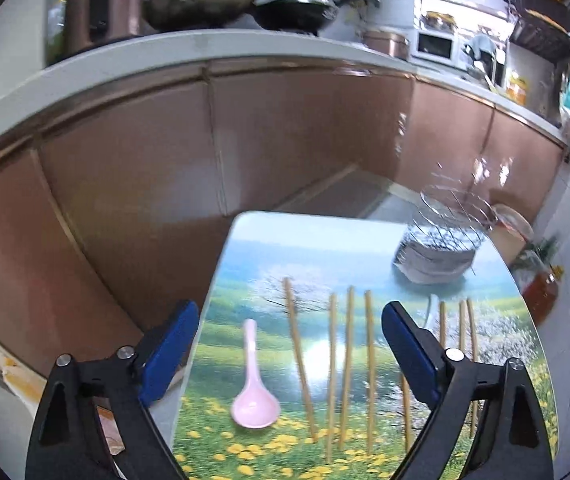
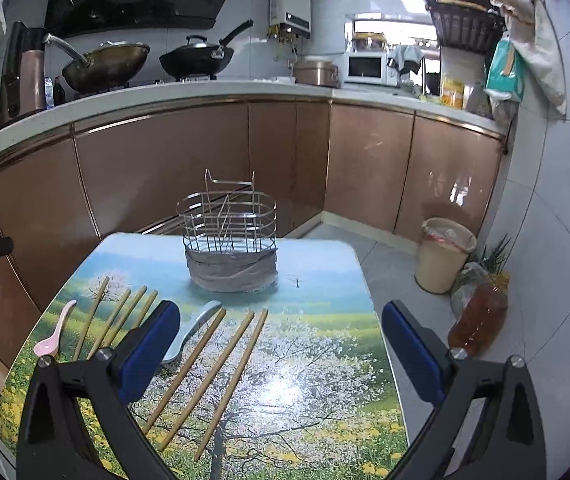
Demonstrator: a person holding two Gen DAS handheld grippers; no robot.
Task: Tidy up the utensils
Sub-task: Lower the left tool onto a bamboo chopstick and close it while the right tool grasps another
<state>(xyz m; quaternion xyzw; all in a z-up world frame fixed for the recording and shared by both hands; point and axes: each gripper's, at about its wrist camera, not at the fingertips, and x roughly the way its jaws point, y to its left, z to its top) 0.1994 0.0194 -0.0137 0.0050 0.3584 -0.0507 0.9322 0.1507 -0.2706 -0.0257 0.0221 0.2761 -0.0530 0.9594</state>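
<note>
Several bamboo chopsticks [image 1: 349, 356] [image 2: 221, 368] lie side by side on a small table [image 2: 317, 360] with a meadow print. A pink spoon [image 1: 253, 388] [image 2: 53, 338] lies at their left, and a pale blue spoon [image 2: 193, 334] [image 1: 431, 312] lies among them. A wire utensil basket [image 2: 231, 240] [image 1: 441, 236] with a grey wrapped base stands at the table's far end. My left gripper [image 1: 289, 352] is open and empty above the pink spoon and the left chopsticks. My right gripper [image 2: 281, 354] is open and empty above the right chopsticks.
Brown kitchen cabinets [image 2: 205, 160] under a white counter with two woks [image 2: 195, 56] run behind and to the left of the table. A beige bin [image 2: 445, 254], bags and an oil bottle [image 2: 479, 320] stand on the floor at the right by the tiled wall.
</note>
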